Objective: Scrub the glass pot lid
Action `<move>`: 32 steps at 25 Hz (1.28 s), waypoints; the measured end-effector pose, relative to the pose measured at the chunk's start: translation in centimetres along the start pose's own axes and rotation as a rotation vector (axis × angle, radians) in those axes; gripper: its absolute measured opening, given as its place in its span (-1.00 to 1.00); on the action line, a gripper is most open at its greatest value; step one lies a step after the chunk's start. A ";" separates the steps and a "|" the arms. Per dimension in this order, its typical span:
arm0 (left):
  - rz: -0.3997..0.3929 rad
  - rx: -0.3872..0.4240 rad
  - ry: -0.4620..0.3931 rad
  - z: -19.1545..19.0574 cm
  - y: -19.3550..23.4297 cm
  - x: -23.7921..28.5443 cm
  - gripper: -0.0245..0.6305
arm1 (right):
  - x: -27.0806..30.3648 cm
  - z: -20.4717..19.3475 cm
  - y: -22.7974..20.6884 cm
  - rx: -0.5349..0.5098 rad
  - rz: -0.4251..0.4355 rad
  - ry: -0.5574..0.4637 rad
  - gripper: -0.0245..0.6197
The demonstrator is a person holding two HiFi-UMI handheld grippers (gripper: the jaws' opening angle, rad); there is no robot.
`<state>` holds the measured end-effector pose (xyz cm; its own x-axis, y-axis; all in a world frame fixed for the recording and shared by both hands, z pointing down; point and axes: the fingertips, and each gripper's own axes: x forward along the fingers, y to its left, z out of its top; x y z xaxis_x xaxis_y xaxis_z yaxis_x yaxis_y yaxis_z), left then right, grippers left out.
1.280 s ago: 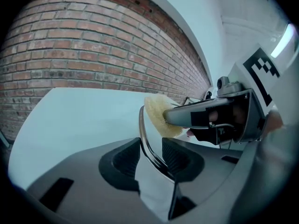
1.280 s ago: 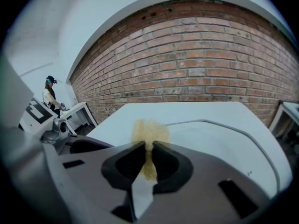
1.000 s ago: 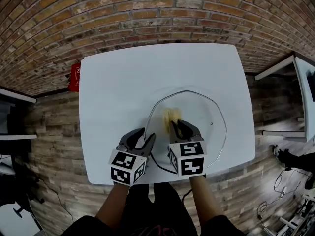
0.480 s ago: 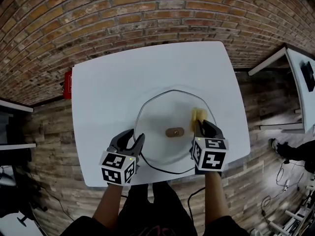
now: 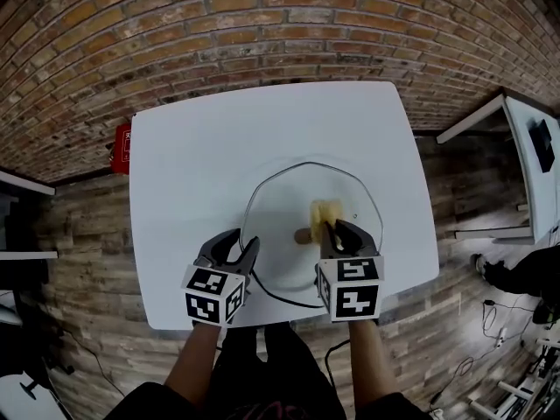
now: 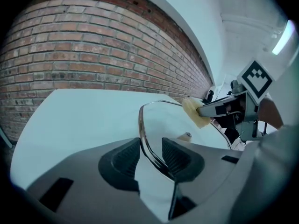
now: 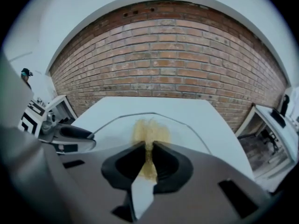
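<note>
Pinches left gripper (image 5: 243, 250) fingers (image 6: 125, 158) on the near-left rim of the glass lid (image 5: 284, 201), squeezes right gripper (image 5: 337, 228) fingers (image 7: 169, 161) on a yellow sponge (image 5: 325, 211) pressed to the glass beside the knob (image 5: 303, 235), forearms (image 5: 199, 361) reaching over the near edge of the table (image 5: 201, 147), bare tabletop beyond.

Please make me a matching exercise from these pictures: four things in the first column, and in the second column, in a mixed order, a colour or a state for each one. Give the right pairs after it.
Things
1. lid
2. sponge
3. left gripper
4. table

Colours or states
A. white, under the lid
B. yellow, clamped in the right gripper
C. clear glass with a metal rim
D. shut on the lid's rim

Right pairs: 1-C, 2-B, 3-D, 4-A.
</note>
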<state>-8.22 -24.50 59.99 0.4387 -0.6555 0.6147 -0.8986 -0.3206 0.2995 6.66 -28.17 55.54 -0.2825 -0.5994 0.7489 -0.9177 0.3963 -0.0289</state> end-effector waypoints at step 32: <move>-0.005 0.007 0.000 0.4 0.2 0.5 -0.47 | -1.2 -4.6 -2.3 -0.136 -0.038 0.236 -0.76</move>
<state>-8.16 -25.13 60.04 0.4432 -0.6538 0.6132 -0.8964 -0.3288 0.2973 10.39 -25.16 57.74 -0.1607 -0.4430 0.8820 -0.8758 0.4761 0.0796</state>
